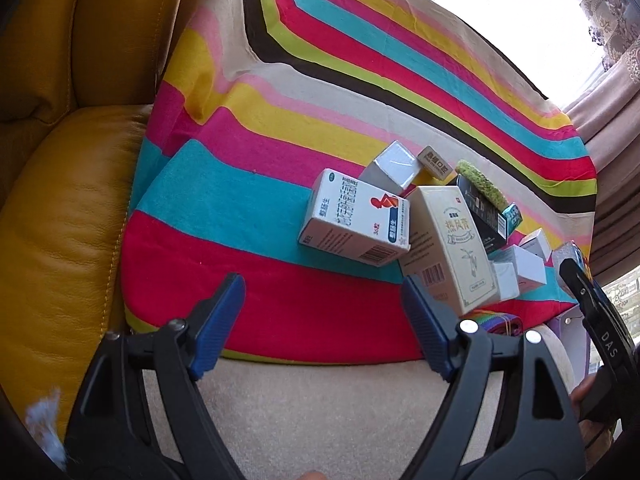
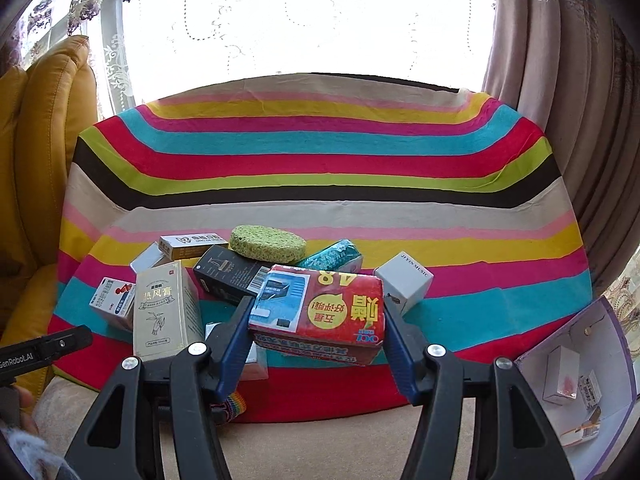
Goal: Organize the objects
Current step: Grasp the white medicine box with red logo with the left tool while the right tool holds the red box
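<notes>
Right gripper level, clamping red pack (left gripper agape).

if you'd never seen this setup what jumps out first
The rainbow-striped cloth draped over the seat dominates both views. Next is the red packet with yellow characters, clamped between the right gripper at the cloth's front edge, with a clutter of small boxes and a green sponge behind it. The left gripper is open and empty, beside the mustard leather armchair.

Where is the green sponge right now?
In the right wrist view the green sponge lies at the back of the pile, resting on the black box, left of the teal packet.
</notes>
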Tool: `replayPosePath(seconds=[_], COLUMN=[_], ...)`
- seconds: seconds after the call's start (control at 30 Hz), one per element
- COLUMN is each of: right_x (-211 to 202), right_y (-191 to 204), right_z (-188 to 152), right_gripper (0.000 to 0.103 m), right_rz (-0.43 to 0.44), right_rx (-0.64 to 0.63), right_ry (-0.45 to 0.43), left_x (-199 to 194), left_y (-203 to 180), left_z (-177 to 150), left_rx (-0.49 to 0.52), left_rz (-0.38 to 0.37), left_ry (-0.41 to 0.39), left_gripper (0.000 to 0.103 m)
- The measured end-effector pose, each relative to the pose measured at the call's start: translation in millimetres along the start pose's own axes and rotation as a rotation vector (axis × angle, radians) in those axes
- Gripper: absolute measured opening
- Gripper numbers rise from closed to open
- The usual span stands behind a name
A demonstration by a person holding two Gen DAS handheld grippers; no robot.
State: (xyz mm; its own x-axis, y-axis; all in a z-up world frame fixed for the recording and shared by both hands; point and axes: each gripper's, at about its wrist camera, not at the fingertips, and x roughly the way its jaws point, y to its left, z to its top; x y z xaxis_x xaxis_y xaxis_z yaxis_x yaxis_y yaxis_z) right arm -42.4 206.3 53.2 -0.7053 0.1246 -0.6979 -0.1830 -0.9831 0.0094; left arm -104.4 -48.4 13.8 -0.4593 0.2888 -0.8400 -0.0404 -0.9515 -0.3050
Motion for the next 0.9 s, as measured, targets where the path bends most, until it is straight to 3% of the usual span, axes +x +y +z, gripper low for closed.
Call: replayPosePath(seconds=[0.2,0.53,0.57,0.63,0.8,0.9], right_x=[7,17,17,17,15,10], right_y=[-6,-5,-5,-4,-7,-7], right_z=[-4,-7,-7,-8,-9,-11], right_gripper=[0.061,0.061,0.061,0.061,0.061,0.061], right_rz=[0.036,0.053,0.055,0.057,0.066,0.069], right_rx=[0.039,0.051,0.052,0.051,0.054,0.056], right_ry=[0.015,0.022,0.023,0.023,0.018,0.006], left_x=[30,62,64,66,51,32], left_y=[-31,-52,-54,-58,-62,-56], left_z=[11,27,27,27,19,10], left_rx=[0.153,0.198,0.207,0.221,0.238,0.184], left_rz=[0.043,0.094,0.096,0.100,0.127,0.156], left_ry=[0.078,0.120,0.119,0.118,0.057,0.006], left_gripper=[0.087,0.087,0.086,0.073,0.072,0.072])
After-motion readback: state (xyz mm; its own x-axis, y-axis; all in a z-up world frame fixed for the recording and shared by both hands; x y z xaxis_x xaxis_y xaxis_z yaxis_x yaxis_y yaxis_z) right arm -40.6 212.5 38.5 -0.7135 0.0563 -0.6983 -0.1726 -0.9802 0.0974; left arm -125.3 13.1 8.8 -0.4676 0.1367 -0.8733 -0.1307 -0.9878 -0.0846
